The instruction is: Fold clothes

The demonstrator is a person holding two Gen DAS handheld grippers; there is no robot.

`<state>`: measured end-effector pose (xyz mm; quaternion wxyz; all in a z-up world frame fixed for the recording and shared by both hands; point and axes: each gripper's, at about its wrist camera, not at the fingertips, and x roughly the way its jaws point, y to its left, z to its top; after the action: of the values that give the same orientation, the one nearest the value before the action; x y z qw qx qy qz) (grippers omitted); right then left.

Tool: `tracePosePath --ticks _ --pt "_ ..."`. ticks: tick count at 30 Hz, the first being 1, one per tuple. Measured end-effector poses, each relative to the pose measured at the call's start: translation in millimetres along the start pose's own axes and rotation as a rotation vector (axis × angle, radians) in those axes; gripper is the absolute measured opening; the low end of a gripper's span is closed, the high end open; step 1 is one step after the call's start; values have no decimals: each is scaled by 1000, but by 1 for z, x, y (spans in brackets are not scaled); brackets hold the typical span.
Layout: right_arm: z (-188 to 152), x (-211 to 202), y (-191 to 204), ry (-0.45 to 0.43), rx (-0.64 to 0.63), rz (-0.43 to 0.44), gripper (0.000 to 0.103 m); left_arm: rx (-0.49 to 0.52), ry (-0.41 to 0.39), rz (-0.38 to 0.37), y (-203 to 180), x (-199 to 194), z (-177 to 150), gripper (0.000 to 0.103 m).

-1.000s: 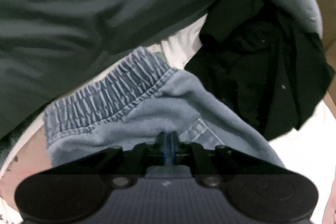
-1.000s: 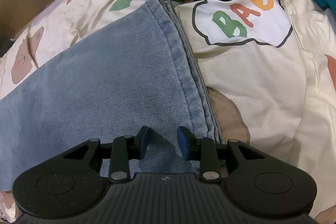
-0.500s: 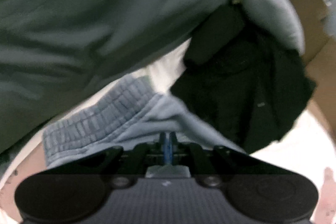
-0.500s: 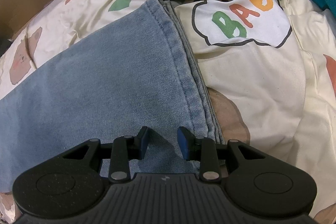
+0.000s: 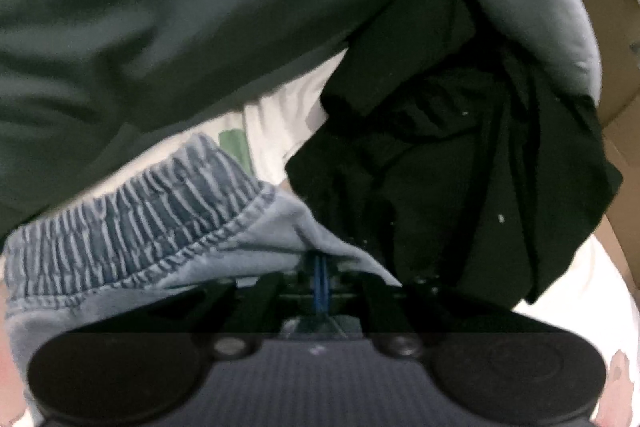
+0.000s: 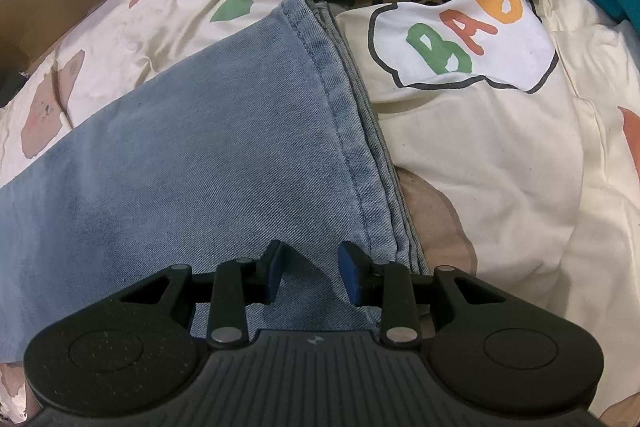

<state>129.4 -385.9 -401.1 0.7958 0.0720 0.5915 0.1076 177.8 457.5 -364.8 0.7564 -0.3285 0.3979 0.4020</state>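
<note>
The left tongs [image 5: 320, 273] pinch the light-blue denim trousers [image 5: 132, 227]; a crumpled black garment [image 5: 460, 179] lies beside, maybe touching. The right tongs [image 6: 310, 277] stand wide over them.

The left wrist view is looking dim and soft: motion blur is smearing the dark green fabric [image 5: 180, 19] and the black garment [image 5: 460, 167] is sinking into shadow with little detail. Blocky noise is showing in the darker areas. The right wrist view is looking bright and sharp, with even light falling on the denim [image 6: 200, 155] and printed bedding [image 6: 500, 147]. Fisheye bending is curving both pictures at the edges, and corners are darkening.
</note>
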Motion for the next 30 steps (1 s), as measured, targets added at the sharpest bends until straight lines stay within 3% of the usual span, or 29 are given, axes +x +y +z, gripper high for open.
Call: tracePosePath --ticks 8,10,11,16,20,28,30 --pt "7 -5 2 20 24 -7 38 58 44 17 -3 -19 3 4" --pt "8 -10 1 8 10 -11 38 84 46 27 -3 -29 3 11" --pt "9 -13 0 -1 4 -14 38 95 48 32 -4 -33 2 20" --pt "5 -22 -15 -20 46 6 38 129 60 61 -2 -56 -11 24" --pt "-3 -29 -18 -49 66 11 38 146 67 81 -3 -77 -22 33" --pt "-19 -50 -34 -117 127 16 41 150 108 96 11 -118 -62 35" --pt "-26 -52 -40 -123 144 8 46 159 122 98 14 -128 -73 35"
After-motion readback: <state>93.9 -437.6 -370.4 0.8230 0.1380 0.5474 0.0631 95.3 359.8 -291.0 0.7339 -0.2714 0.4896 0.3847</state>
